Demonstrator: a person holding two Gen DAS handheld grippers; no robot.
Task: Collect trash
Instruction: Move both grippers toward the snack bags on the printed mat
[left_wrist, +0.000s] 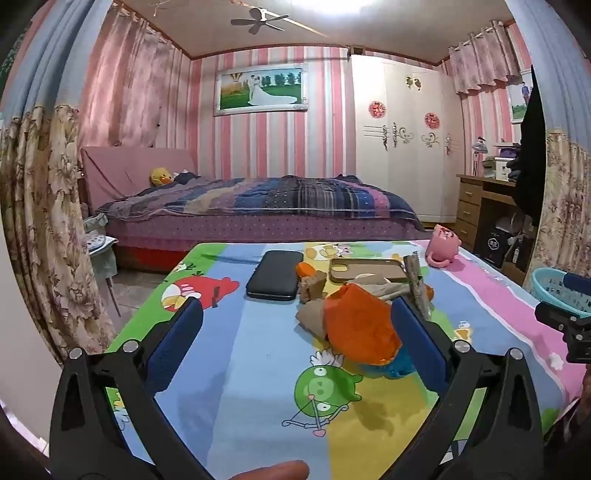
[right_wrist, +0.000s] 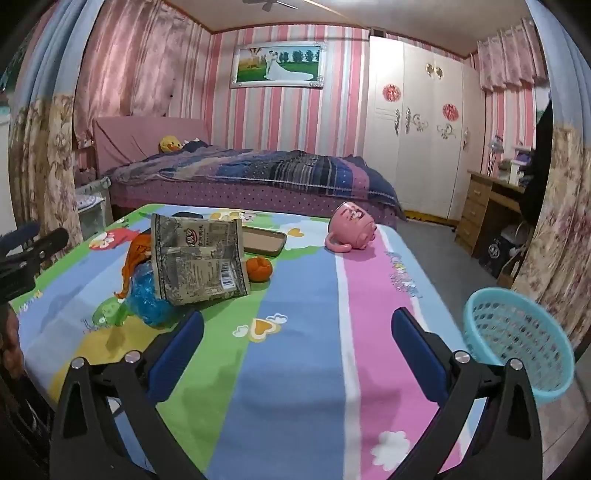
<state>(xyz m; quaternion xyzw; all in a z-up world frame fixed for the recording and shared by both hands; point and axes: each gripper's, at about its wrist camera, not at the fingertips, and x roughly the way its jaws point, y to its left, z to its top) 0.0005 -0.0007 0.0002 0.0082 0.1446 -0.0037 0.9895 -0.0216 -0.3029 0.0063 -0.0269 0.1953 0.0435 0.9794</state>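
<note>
A heap of trash lies mid-table: an orange plastic wrapper (left_wrist: 360, 326) over a blue crinkly one (left_wrist: 397, 363), brown paper scraps (left_wrist: 314, 291) and a grey printed snack bag (right_wrist: 199, 258). A piece of orange peel (right_wrist: 258, 268) sits beside the bag. My left gripper (left_wrist: 295, 314) is open just in front of the heap, its right finger (left_wrist: 417, 339) close to the orange wrapper. My right gripper (right_wrist: 297, 321) is open over bare cloth, with the heap to its left. A turquoise basket (right_wrist: 517, 343) stands at the table's right edge.
A cartoon-print cloth (right_wrist: 303, 354) covers the table. On it lie a black phone (left_wrist: 273, 275), a beige phone case (left_wrist: 365, 269) and a tipped pink mug (right_wrist: 352, 230). Beyond are a bed (left_wrist: 258, 206), a white wardrobe (left_wrist: 399, 140) and a wooden desk (left_wrist: 480, 206).
</note>
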